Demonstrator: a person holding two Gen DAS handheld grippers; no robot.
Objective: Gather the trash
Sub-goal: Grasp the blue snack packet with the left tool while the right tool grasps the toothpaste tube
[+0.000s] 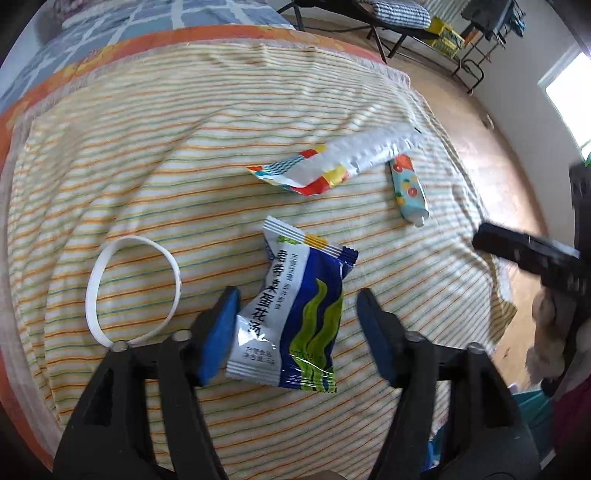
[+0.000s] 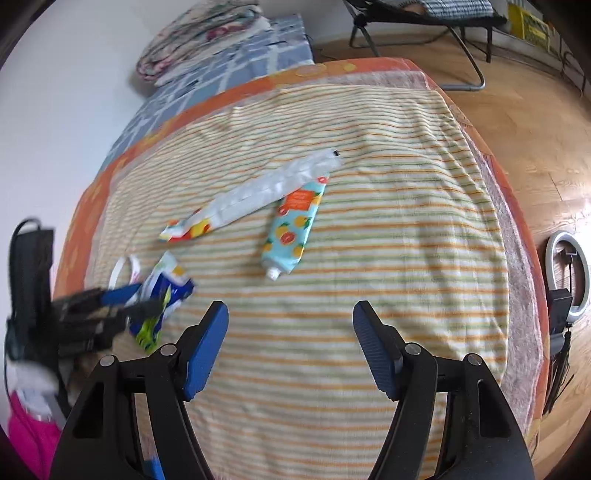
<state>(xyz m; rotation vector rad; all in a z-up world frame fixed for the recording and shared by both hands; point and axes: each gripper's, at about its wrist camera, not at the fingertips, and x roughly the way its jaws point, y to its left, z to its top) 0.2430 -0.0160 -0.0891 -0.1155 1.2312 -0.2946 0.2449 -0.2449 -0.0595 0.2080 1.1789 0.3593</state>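
Note:
A blue and white snack packet [image 1: 295, 314] with green wavy print lies on the striped cloth [image 1: 184, 166]. My left gripper [image 1: 298, 295] stands open around its lower half; the left pad is at the packet's edge and the right pad is apart from it. Further off lie a long white wrapper [image 1: 332, 162] with a colourful end and a fruit-print tube [image 1: 408, 188]. My right gripper [image 2: 291, 306] hangs open over bare cloth, short of the tube [image 2: 293, 232] and the wrapper [image 2: 258, 192]. The packet [image 2: 170, 291] shows blurred at its left.
A white ring [image 1: 129, 291] lies left of the packet. The cloth covers an orange blanket [image 2: 369, 66] on a bed. Wooden floor [image 2: 535, 129], a folding chair [image 2: 424, 22] and a ring light [image 2: 569, 277] are to the right. Folded bedding [image 2: 207, 40] lies behind.

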